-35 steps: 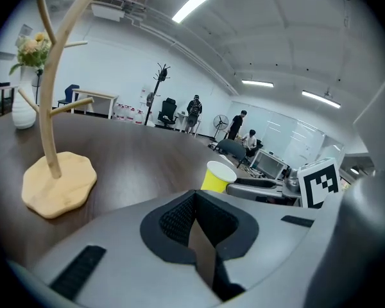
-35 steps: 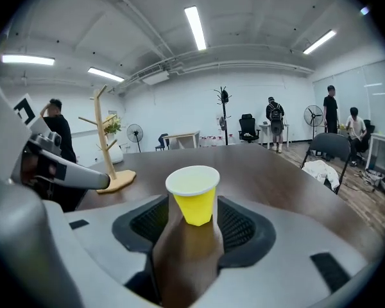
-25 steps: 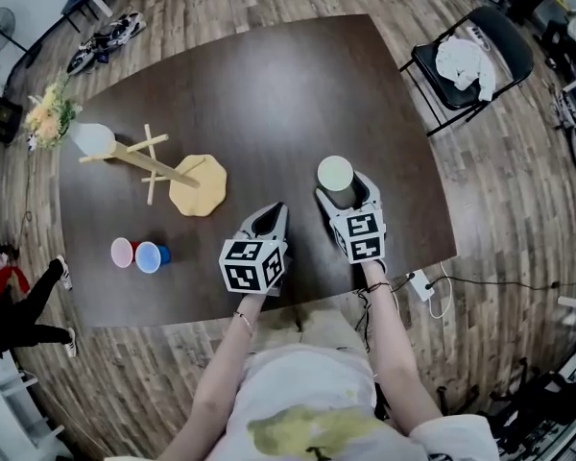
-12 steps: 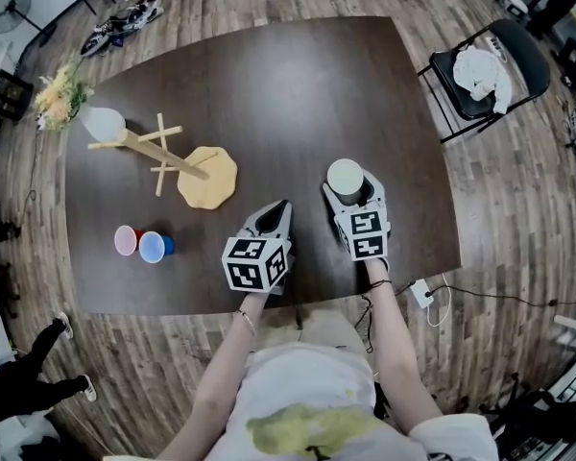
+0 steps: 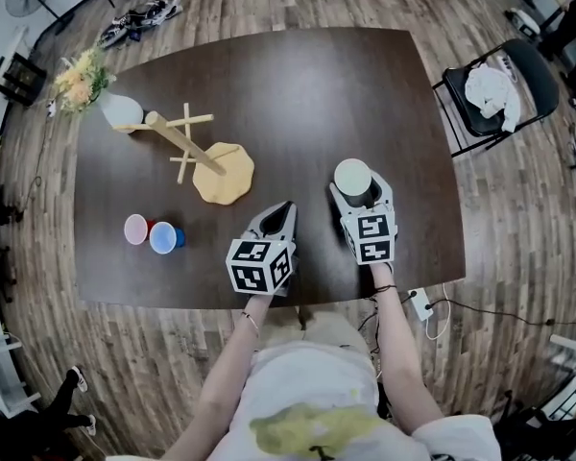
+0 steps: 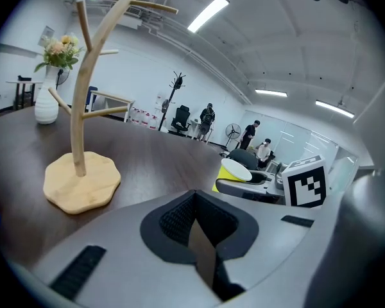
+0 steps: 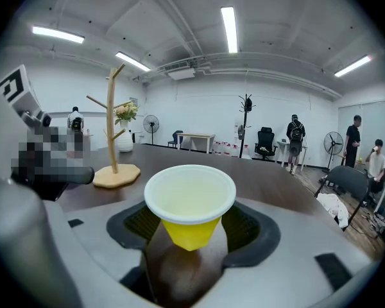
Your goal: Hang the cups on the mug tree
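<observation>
Right gripper (image 5: pixel 362 190) grasps the yellow cup (image 7: pixel 190 201), its jaws having just been closing on it; left gripper (image 6: pixel 196 220) sits clenched, empty.

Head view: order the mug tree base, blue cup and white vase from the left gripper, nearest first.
1. Mug tree base, just up-left of the left gripper.
2. Blue cup, farther left.
3. White vase, far upper-left corner.

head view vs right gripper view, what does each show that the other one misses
Only the head view: the pink cup and blue cup side by side on the table. Only the right gripper view: ceiling lights, a coat stand and people at the back. Both: the yellow cup, the mug tree, the flower vase and the chair.
</observation>
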